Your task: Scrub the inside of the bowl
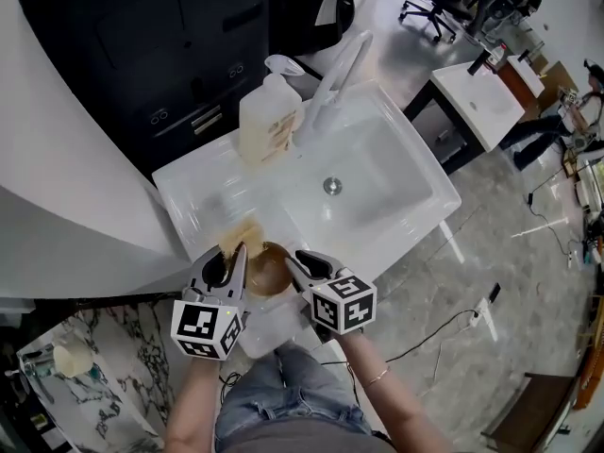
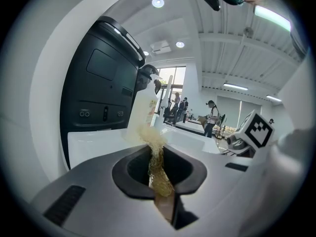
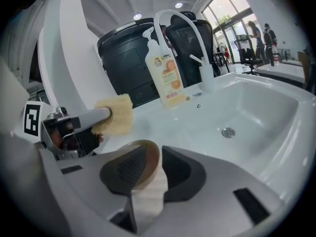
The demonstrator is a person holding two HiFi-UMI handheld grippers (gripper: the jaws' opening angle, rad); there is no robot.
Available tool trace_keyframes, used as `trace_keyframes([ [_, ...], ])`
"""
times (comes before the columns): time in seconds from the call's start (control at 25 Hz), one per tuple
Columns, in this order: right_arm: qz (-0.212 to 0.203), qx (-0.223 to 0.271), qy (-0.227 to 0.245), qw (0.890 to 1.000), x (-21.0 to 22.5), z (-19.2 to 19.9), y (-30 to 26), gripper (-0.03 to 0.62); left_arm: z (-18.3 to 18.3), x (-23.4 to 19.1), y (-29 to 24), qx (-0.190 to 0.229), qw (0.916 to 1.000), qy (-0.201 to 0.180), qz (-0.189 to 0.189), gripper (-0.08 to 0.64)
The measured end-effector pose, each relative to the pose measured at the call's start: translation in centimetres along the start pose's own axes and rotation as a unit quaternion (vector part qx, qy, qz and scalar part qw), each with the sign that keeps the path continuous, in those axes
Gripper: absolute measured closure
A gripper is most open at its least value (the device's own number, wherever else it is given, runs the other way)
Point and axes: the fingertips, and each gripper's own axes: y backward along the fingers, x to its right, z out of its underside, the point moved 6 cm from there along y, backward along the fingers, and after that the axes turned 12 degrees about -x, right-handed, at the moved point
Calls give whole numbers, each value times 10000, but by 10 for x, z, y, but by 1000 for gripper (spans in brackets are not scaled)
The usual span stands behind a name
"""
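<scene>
Standing by the white sink [image 1: 396,217], I can see the person holds both tools low over its near edge, with the brown bowl [image 1: 266,272] between them. The right tool [image 3: 152,163] has its jaws closed on the bowl's rim, one jaw inside the brown hollow and the other against the pale outer wall, so the bowl hangs from that side. The hollow seems to face up and a little toward the other tool. The left tool [image 2: 156,151] is clamped tight on a yellowish fibrous scrubber [image 2: 159,174], whose frayed end sticks out past the jaw tips. From the right gripper view the scrubber sits just beyond the bowl's far-left rim and slightly above it, close but not yet inside, as far as I can tell. That gap is what the next move turns on. The left tool is the one to travel, dipping its tip down and toward the right tool to bring the scrubber into the hollow while the right tool steadies the rim. Farther ahead of both tools stand a soap bottle [image 3: 165,73] and the curved white faucet [image 3: 182,31] — well clear of the work.
</scene>
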Motion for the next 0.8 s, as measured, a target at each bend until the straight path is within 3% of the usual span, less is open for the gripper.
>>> trace_keyframes([
  [0.6, -178, -651, -54, 9977, 8, 1, -22, 488, 4, -6, -14, -149, 9998, 119, -25, 514],
  [0.8, -92, -782, 49, 9969, 8, 2, -25, 529, 4, -6, -11, -134, 9998, 137, -64, 514],
])
